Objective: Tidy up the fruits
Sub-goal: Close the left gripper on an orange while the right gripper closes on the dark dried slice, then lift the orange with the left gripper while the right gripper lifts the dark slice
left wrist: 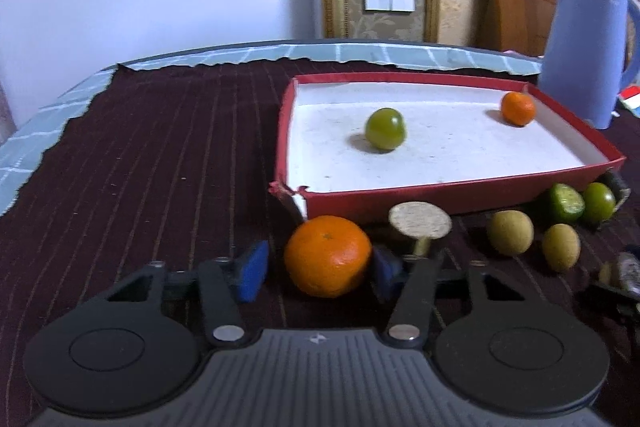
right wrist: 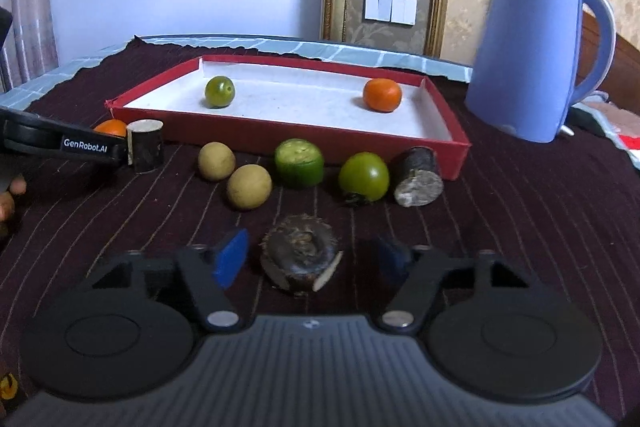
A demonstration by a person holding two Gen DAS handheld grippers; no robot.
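While the dark striped cloth (left wrist: 140, 155) lies bare and wide on the left, clear out to its ragged edge over the pale checked table cover (left wrist: 48, 123), the left gripper (left wrist: 320, 269) sits low at a mandarin (left wrist: 328, 255) that rests on the cloth just before the red tray's torn near-left corner. Its jaws bracket the fruit: the right blue pad meets the peel, the left pad stands just off it, so no grip is made.

The red tray (right wrist: 280, 135) holds a green fruit (right wrist: 219, 91) toward its left and a small orange one (right wrist: 382, 95) near its back right wall, with much white floor free between them.

Along the tray's near wall runs a row: an upright stub of dark stalk (right wrist: 145, 146), two tan round fruits (right wrist: 217, 161) (right wrist: 249, 186), a cut green fruit (right wrist: 299, 162), a whole green one (right wrist: 363, 177), and a lying stalk piece (right wrist: 418, 182).

In front of that row the right gripper (right wrist: 302, 261) straddles a dark, hairy, round piece (right wrist: 301, 258); both pads stand off its sides, jaws apart.

A blue kettle (right wrist: 532, 55) stands right of the tray, apart from it.
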